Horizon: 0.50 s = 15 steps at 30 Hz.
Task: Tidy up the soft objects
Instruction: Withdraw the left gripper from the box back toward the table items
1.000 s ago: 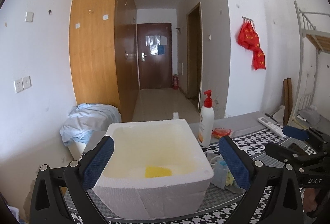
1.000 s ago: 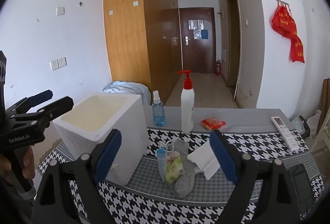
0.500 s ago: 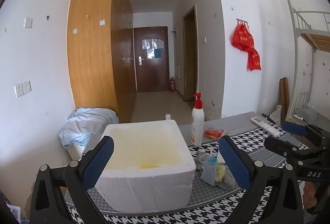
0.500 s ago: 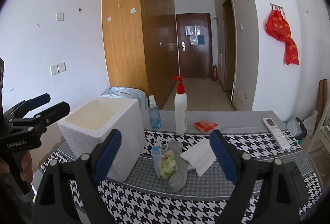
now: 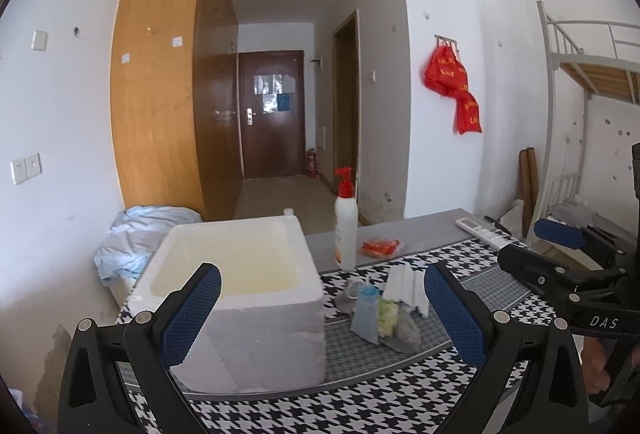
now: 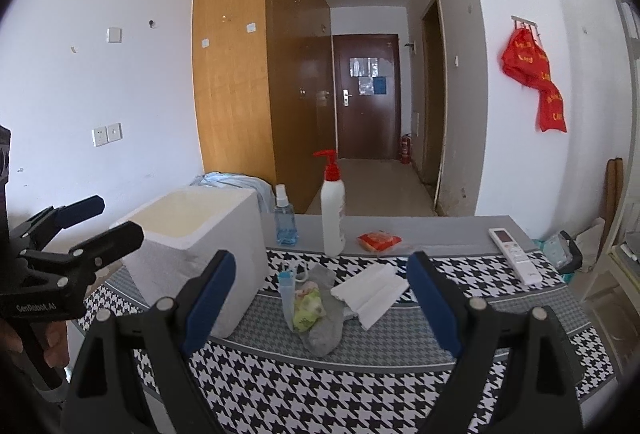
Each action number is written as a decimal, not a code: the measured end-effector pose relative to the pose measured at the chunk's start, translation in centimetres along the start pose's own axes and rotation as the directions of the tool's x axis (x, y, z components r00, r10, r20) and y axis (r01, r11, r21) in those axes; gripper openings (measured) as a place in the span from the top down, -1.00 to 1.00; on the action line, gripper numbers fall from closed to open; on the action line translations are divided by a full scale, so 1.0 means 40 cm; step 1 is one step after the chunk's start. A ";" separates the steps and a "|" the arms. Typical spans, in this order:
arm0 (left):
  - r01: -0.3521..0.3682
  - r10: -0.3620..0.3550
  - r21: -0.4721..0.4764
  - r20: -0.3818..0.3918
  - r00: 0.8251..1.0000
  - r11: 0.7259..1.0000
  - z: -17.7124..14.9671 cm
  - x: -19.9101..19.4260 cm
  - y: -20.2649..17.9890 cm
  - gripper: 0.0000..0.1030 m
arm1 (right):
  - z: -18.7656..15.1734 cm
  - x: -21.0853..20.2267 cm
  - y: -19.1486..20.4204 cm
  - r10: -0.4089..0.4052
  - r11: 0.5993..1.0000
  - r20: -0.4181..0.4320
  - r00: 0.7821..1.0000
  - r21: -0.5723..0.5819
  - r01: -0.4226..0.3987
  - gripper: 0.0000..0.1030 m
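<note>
Both claws gape wide and empty. The right gripper (image 6: 322,292) should pinch the grey sock (image 6: 326,318) mid-table, then drop it into the foam box (image 6: 192,234) at the table's left edge.

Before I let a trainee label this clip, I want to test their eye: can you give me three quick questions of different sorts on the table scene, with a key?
1. True or false: the left gripper holds the grey sock.
2. Which stands nearest the foam box? A the remote control; B the blue spray bottle; C the orange packet.
3. Fill in: the white folded cloth lies on the ____ side of the sock, in the right wrist view.

Key
1. False: both it and the right gripper are open and empty.
2. B.
3. Right.
</note>
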State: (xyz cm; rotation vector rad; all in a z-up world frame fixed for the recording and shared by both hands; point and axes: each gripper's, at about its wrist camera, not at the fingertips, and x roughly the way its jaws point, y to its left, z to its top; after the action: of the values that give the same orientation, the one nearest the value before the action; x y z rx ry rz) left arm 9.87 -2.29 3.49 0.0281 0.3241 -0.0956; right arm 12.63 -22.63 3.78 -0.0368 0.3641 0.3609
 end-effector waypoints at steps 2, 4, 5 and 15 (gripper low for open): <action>0.012 -0.012 -0.009 -0.004 1.000 1.000 -0.008 0.005 -0.005 -0.98 | -0.005 0.000 -0.011 -0.012 1.000 -0.005 1.000 0.005 0.012 -0.76; 0.027 -0.027 -0.011 -0.010 1.000 1.000 -0.019 0.012 -0.014 -0.98 | -0.008 0.002 -0.020 -0.020 1.000 -0.009 1.000 0.012 0.020 -0.76; 0.032 -0.032 -0.011 -0.013 0.999 0.999 -0.022 0.015 -0.016 -0.98 | -0.010 0.002 -0.024 -0.023 1.000 -0.011 1.000 0.014 0.023 -0.76; 0.079 -0.079 -0.004 -0.036 0.996 0.997 -0.039 0.044 -0.058 -0.98 | -0.028 0.007 -0.067 -0.055 0.998 -0.030 0.998 0.037 0.056 -0.76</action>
State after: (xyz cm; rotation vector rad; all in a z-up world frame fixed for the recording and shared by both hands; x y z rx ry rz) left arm 10.82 -4.70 1.43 0.0145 0.3611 -0.1730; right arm 13.43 -25.17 2.55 -0.0151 0.3973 0.2987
